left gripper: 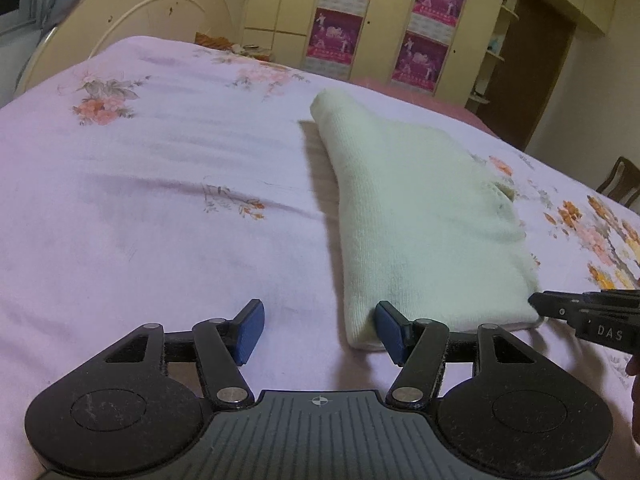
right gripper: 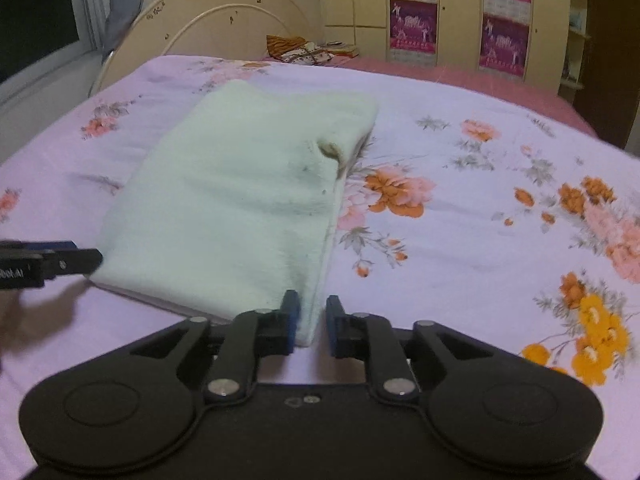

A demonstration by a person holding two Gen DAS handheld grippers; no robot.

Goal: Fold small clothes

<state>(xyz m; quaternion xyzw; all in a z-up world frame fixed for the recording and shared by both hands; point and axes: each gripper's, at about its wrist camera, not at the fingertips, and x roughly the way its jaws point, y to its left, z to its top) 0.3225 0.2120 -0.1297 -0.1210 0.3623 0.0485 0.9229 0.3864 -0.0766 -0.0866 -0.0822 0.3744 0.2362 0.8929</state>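
Note:
A pale cream knitted garment (left gripper: 416, 216) lies folded flat on the lilac floral bedsheet (left gripper: 160, 200). My left gripper (left gripper: 320, 330) is open at its near left corner; its right pad touches the garment's near edge and nothing lies between the pads. In the right wrist view the garment (right gripper: 236, 200) stretches away from my right gripper (right gripper: 313, 326). That gripper is open by a narrow gap at the garment's near right corner, with the hem reaching between its blue pads (right gripper: 293, 320). Each gripper's tip shows in the other view, the right one (left gripper: 560, 308) and the left one (right gripper: 76, 260).
The bed has a cream curved headboard (right gripper: 224, 24) at the far end, with a striped item and small things (right gripper: 304, 50) beside it. Wardrobes with pink posters (left gripper: 340, 12) stand behind. A wooden chair (left gripper: 620, 180) stands at the right.

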